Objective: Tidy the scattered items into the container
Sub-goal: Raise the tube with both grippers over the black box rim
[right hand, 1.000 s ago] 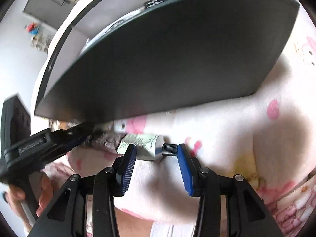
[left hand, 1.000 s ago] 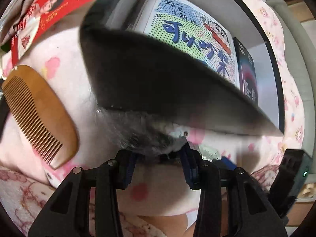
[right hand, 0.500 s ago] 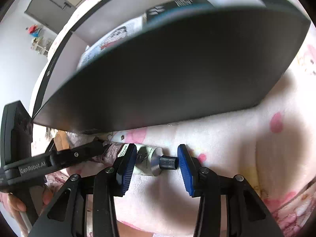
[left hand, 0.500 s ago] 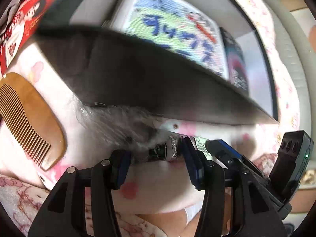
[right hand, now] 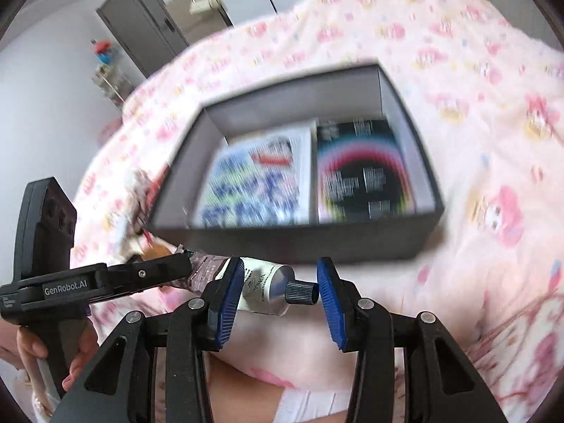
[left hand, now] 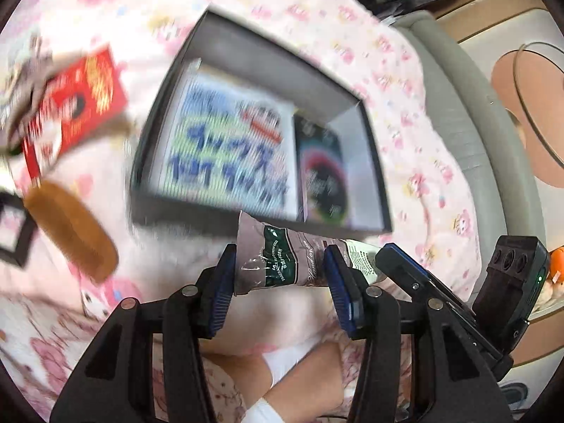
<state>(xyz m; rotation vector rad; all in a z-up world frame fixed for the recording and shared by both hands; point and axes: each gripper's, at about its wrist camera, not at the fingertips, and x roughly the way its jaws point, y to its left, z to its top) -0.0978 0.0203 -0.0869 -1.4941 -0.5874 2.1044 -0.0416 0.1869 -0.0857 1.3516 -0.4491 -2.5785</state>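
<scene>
Tube (left hand: 282, 262) before the box (left hand: 253, 218) (two books (right hand: 253, 183) inside); comb (left hand: 70, 231) left.
</scene>
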